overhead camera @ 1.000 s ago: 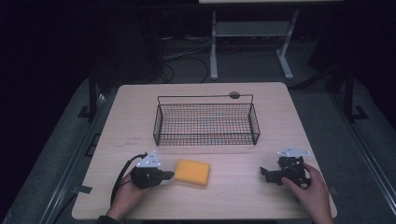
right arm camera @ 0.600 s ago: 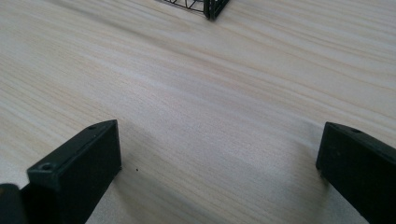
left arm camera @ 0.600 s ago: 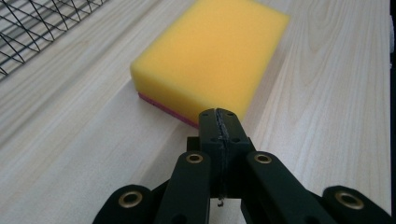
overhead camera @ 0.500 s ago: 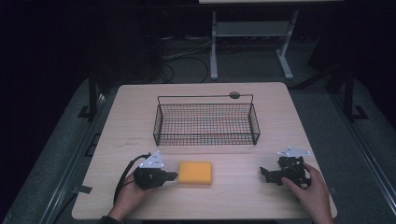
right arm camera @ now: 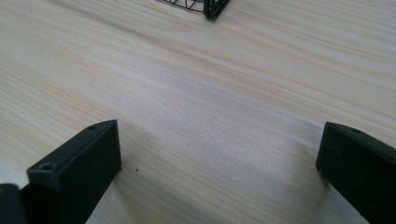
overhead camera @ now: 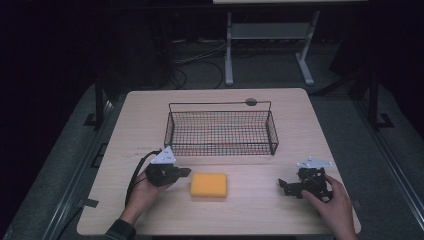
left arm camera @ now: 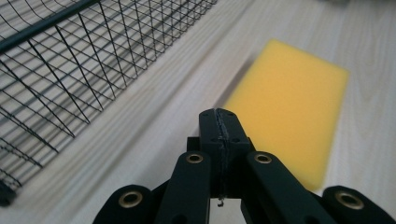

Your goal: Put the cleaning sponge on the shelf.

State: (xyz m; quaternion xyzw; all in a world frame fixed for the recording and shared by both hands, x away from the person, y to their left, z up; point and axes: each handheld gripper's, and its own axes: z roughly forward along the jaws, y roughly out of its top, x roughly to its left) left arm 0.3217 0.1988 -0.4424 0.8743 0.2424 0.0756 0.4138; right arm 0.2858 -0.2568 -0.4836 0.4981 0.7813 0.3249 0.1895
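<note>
Approaching sponge, lower centre: left gripper jaws together, empty. Right gripper jaws apart, resting lower right. Next: open left, straddle sponge, then basket.

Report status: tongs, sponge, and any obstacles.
Left tongs shut, empty, beside sponge. Right tongs open, empty. Sponge flat before basket; path clear.

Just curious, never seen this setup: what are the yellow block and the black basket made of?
The yellow block looks like soft foam, a sponge: matte, slightly fuzzy-edged. The black basket seems to be thin metal wire, dark-coated, in an open grid you see the table through.
</note>
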